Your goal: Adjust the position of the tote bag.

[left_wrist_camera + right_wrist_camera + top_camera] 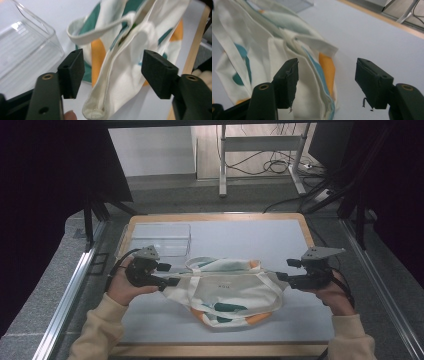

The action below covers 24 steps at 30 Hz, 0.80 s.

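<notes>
Bag: I've got a floppy canvas tote bag [225, 292] lying flat on the bench [280, 240], roughly in the middle and toward the near edge. Cream cloth with teal and orange blobs printed on it, soft and wrinkly, folded over on itself in a few layers.

Bag straps: flat cream webbing; one strap [100, 30] loops up in a curve at the far side of the bag.

Bag edge: stitched hem, thick and rounded at the corner. In the left gripper view that corner hangs right between the jaws.

Left hand-held gripper [170, 281]: sits at the bag's left end, jaws wide apart. Square black foam-ish pads [72, 72] stand either side of the cloth and aren't pressing on it, so nothing is held.

Right hand-held gripper [281, 276]: at the bag's right end, jaws wide too. The pads [372, 80] look chewed up, with little frayed bits hanging off. The layered bag edge runs beside the left pad; nothing is gripped.

Box: clear plastic bin [160, 237], rectangular, with rounded corners and a ribbed bottom. It sits behind the bag on the left side, close to it.

Bench: smooth pale grey-blue top with a light wooden rim [215, 216].
</notes>
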Available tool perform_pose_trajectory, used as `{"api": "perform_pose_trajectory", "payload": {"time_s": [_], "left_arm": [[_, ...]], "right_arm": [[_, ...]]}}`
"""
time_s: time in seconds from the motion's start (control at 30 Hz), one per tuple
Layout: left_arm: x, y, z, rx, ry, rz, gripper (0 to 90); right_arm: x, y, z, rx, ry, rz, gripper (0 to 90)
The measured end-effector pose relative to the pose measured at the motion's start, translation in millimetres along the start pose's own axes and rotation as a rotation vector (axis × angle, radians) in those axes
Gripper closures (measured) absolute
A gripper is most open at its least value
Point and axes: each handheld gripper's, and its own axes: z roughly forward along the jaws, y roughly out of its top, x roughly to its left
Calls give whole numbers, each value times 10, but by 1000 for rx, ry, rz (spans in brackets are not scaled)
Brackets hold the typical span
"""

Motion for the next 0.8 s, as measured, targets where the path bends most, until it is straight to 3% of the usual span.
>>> {"api": "perform_pose_trajectory", "payload": {"time_s": [0.07, 0.3, 0.57, 0.8], "left_arm": [[-20, 2, -59, -31, 13, -2, 340], [-14, 5, -128, -60, 51, -10, 326], [9, 69, -105, -66, 55, -8, 303], [13, 155, -78, -65, 51, -8, 300]], "right_arm": [[25, 43, -23, -21, 1, 9, 338], [185, 213, 43, -33, 29, 0, 317], [327, 305, 98, -33, 32, 3, 308], [453, 371, 175, -25, 60, -25, 306]]}}
